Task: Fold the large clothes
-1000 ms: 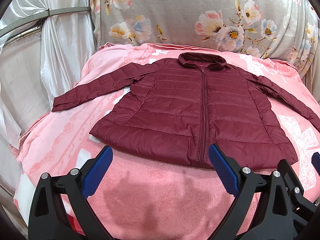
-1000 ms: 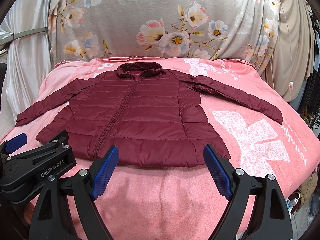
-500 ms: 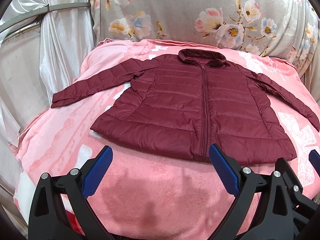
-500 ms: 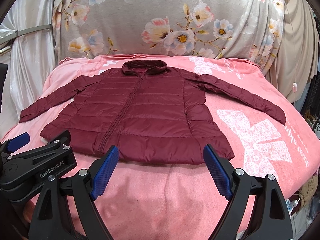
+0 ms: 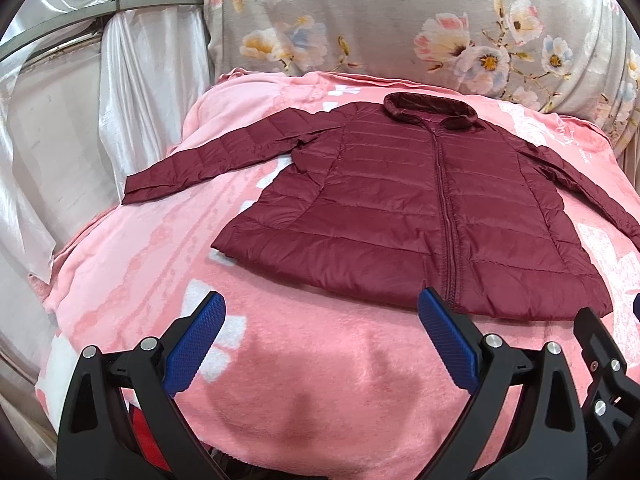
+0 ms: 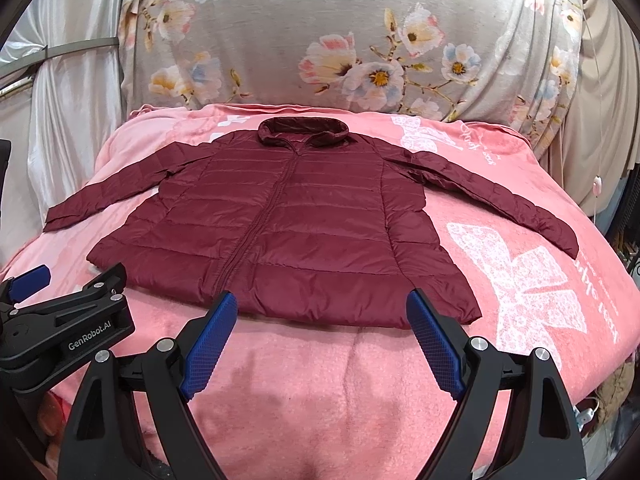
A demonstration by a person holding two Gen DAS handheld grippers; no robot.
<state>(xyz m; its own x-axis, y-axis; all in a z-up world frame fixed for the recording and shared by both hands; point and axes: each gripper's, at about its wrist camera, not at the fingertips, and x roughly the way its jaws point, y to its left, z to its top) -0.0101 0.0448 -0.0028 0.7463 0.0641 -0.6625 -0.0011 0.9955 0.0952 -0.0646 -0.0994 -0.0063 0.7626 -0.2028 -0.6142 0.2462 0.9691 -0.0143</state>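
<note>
1. You've pulled both grippers back a touch: the maroon quilted puffer jacket point(image 6: 280, 232) now lies a little farther off, flat and zipped on the pink fleece blanket point(image 6: 320, 380), sleeves out.
2. Left gripper point(image 5: 320, 334) and right gripper point(image 6: 318, 334) have fingers spread, holding nothing.
3. Looks like nothing's folded yet, probably.

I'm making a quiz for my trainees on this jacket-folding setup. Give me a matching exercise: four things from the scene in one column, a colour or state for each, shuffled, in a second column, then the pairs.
Column one:
1. jacket
2. blanket
3. right gripper
4. backdrop cloth

Column two:
A. grey with flowers
B. pink, with white print
C. maroon, zipped, spread flat with sleeves out
D. open, holding nothing, near the hem

Pairs: 1-C, 2-B, 3-D, 4-A
</note>
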